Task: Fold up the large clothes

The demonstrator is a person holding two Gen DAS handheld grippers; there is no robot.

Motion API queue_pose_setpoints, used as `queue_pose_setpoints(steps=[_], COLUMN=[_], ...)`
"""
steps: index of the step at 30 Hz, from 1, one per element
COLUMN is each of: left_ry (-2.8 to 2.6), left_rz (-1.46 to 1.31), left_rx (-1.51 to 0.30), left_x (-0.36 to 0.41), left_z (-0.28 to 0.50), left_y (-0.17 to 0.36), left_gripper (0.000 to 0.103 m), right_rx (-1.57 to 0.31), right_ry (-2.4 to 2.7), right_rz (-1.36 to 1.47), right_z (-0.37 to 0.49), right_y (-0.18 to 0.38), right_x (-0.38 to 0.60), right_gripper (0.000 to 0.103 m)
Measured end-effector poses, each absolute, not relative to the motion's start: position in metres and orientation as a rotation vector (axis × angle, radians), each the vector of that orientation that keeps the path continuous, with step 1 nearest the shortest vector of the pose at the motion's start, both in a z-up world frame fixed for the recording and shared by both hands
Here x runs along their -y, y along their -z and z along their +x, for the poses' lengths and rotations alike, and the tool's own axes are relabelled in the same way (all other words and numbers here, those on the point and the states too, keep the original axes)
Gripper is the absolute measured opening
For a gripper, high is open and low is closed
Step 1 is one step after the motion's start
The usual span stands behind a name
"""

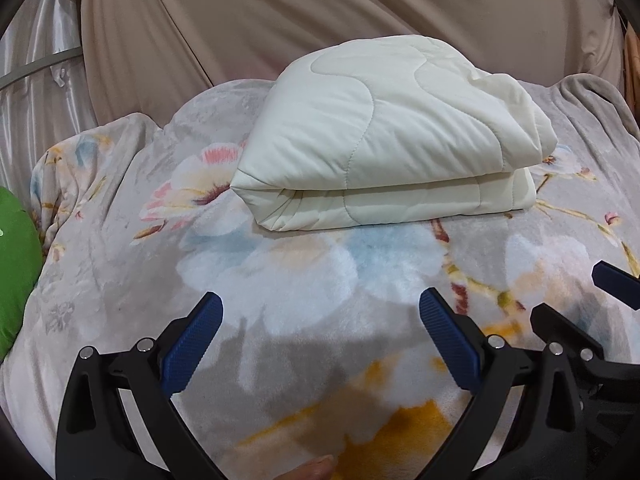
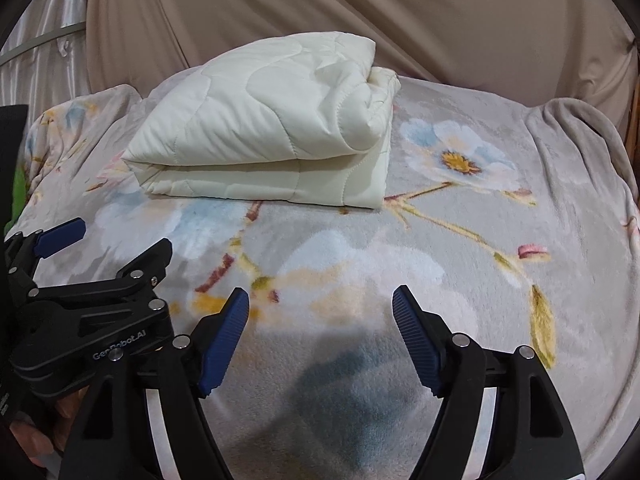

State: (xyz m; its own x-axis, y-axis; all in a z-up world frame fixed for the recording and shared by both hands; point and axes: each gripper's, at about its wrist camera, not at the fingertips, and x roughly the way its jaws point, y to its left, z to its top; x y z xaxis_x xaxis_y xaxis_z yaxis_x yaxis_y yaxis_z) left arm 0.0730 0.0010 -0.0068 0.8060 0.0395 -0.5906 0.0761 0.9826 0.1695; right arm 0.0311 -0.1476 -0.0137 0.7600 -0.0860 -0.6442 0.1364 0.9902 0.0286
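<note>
Cream quilt (image 1: 384, 136) folded in thick bundle on floral blanket (image 1: 304, 280), far side of bed. Left claw (image 1: 320, 320) and right claw (image 2: 320, 320) both apart, empty, well short of it. Likely soft, bulky, light; grab stacked open edges (image 2: 380, 128), not rounded fold.

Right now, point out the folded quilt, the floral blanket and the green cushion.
folded quilt (image 1: 384, 128): left wrist view, top panel.
floral blanket (image 2: 460, 240): right wrist view, bare patch beside the quilt.
green cushion (image 1: 14, 264): left wrist view, its visible edge.

White "GenRobot.AI" lettering on the black body of the left gripper (image 2: 116, 246).
</note>
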Motion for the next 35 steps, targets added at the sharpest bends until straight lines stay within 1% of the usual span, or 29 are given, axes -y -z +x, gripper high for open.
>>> queue_pose_setpoints(steps=[28, 31, 35], left_ry=[0.018, 0.02, 0.019], left_rz=[0.201, 0.205, 0.209], left_rx=[-0.643, -0.641, -0.639], left_x=[-0.0038, -0.004, -0.0041], left_z=[0.075, 0.0748, 0.0752], left_y=[0.0098, 0.0099, 0.0106], left_gripper=[0.096, 0.094, 0.094], right_rx=[-0.709, -0.71, -0.707], right_ry=[0.131, 0.136, 0.141], right_rz=[0.068, 0.062, 0.059], right_z=[0.0336, 0.034, 0.033], right_y=[0.017, 0.0165, 0.0157], right_x=[0.1493, 0.1497, 0.1488], right_gripper=[0.072, 0.072, 0.072])
